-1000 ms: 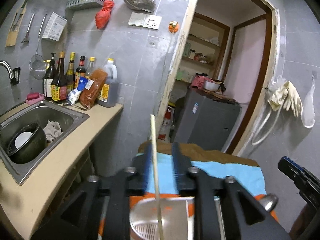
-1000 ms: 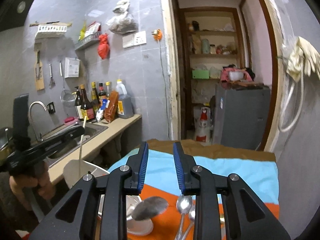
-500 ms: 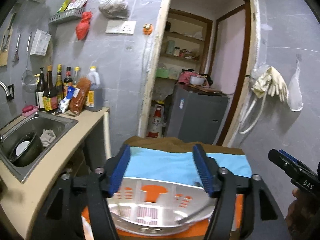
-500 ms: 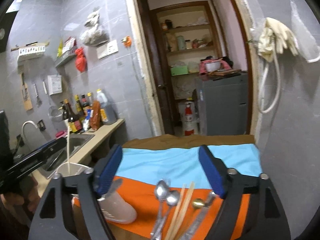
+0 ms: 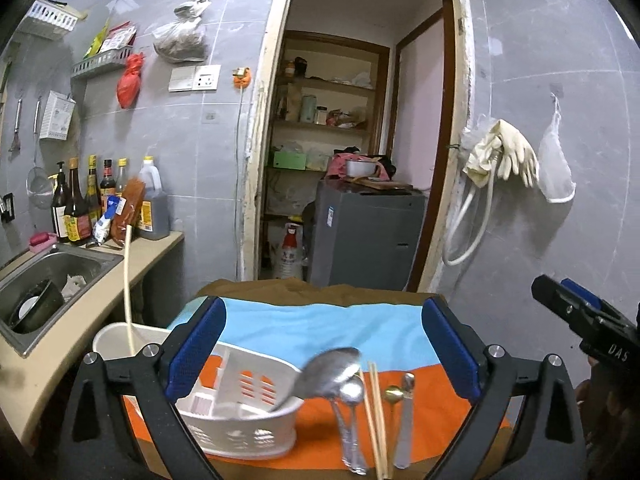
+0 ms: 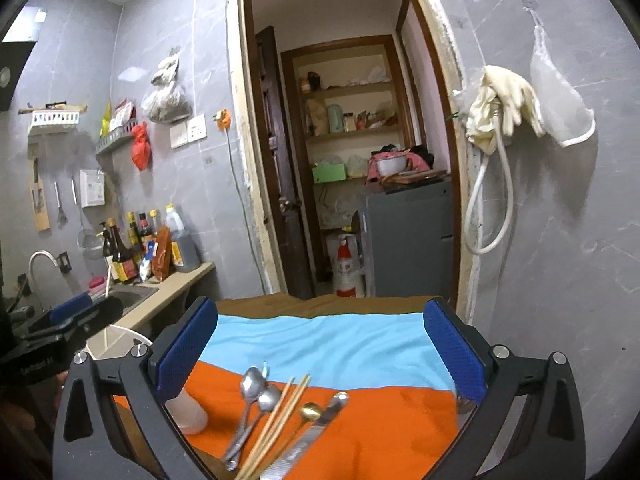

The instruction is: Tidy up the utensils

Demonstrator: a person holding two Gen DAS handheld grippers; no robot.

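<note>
Our left gripper (image 5: pixel 324 348) and right gripper (image 6: pixel 320 350) are both opening wide, nothing between them. Loose spoons (image 6: pixel 250 408) and chopsticks (image 6: pixel 280 420) lie lower centre; the basket (image 5: pixel 240 412) sits lower left. We'd best pinch one piece mid-handle.

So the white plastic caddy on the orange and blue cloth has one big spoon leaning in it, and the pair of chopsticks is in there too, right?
Not quite. The big metal spoon does lean in the white plastic caddy, but the left wrist view shows the pair of wooden chopsticks lying on the orange and blue cloth beside it.
</note>
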